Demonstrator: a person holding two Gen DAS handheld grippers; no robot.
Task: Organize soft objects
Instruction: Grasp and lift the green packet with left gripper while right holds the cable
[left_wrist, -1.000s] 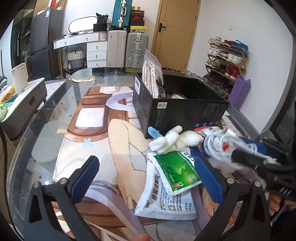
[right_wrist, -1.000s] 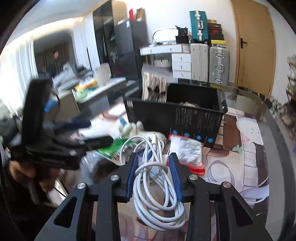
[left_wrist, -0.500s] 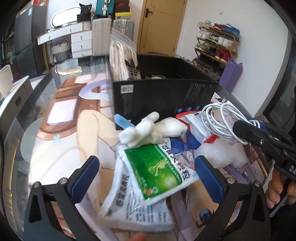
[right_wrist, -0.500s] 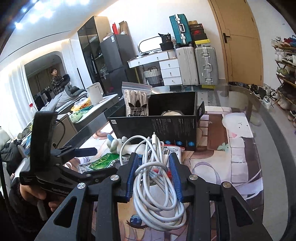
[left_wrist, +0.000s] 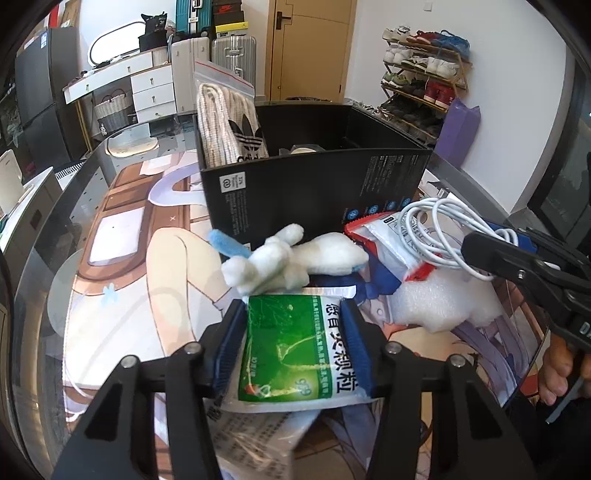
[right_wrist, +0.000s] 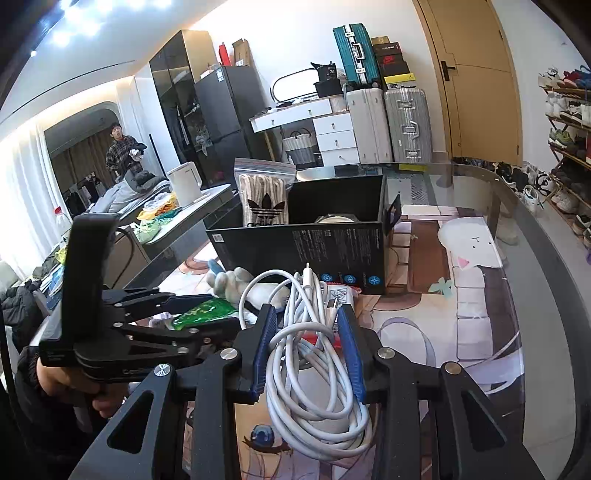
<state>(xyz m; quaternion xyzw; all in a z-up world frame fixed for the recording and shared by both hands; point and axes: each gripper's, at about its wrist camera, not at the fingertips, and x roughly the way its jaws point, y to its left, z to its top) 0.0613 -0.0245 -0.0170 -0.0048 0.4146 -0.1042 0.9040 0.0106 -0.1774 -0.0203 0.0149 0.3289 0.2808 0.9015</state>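
1. Glass table (left_wrist: 55, 236): it carries the whole job under a printed mat, and its curved edge runs close on your right, so anything you fumble there could slide off.
2. Black box (left_wrist: 317, 188): it stands open-topped behind the pile, with a bagged Adidas item (left_wrist: 236, 122) leaning in its left end. It looks like the drop point. The near wall is tall, so a low carry would likely catch the rim and knock your load loose.
3. White cable coil (right_wrist: 314, 354): your right gripper (right_wrist: 306, 347) is clamped across its middle, held above the table, loops hanging free on both sides. A dangling loop could snag the box wall or drag the red-edged packet (left_wrist: 384, 236) along.
4. White foam piece (left_wrist: 436, 302): it lies just under the coil on the table, light enough to be swept aside.
5. Plush toy (left_wrist: 291, 258): it lies against the box front, touching the top edge of your green sachet (left_wrist: 295, 347). Lifting the sachet may tip or drag it.
6. Green sachet: your left gripper (left_wrist: 291, 347) has closed on its two side edges, and it rests on a white packet (left_wrist: 255, 432). The film is slick and pinched only at the sides, so it could buckle and slip out, or lift the packet beneath with it.
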